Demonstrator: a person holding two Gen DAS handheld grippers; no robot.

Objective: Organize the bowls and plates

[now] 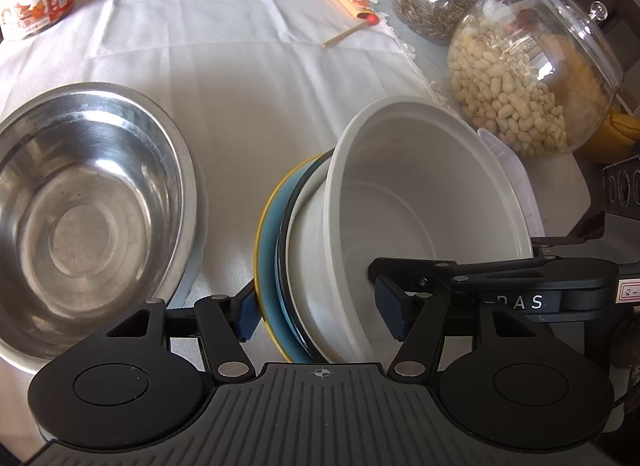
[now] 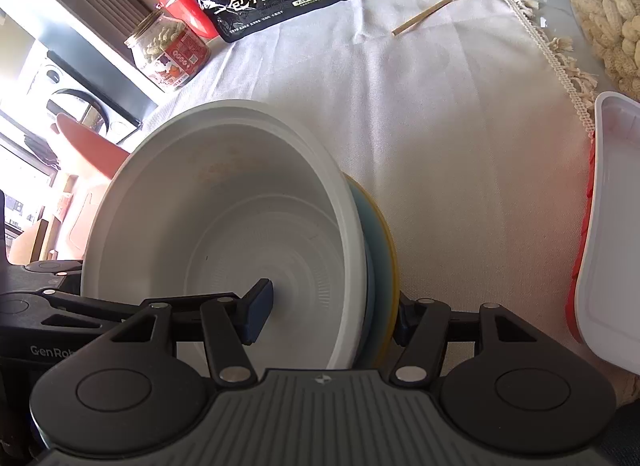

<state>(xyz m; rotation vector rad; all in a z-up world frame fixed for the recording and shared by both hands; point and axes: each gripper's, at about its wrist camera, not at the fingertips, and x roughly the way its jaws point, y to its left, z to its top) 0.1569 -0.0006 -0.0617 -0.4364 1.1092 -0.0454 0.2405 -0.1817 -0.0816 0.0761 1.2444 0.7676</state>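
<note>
Both grippers grasp one tilted stack clear of the table (image 1: 280, 85): white bowl (image 1: 420, 201) nested over a blue plate (image 1: 272, 266) with a yellow rim. The left gripper (image 1: 320, 314) has its fingers clenched across the stack; likewise the right gripper (image 2: 332, 314), one finger inside the bowl. A steel bowl (image 1: 88, 201) sits alongside. Recommendation: level the stack, keep both grips even, and lower it squarely before releasing.

White bowl (image 1: 420, 201); blue plate (image 1: 269, 250), yellow rim; silver steel bowl (image 1: 80, 201); white tablecloth (image 1: 248, 77).
</note>
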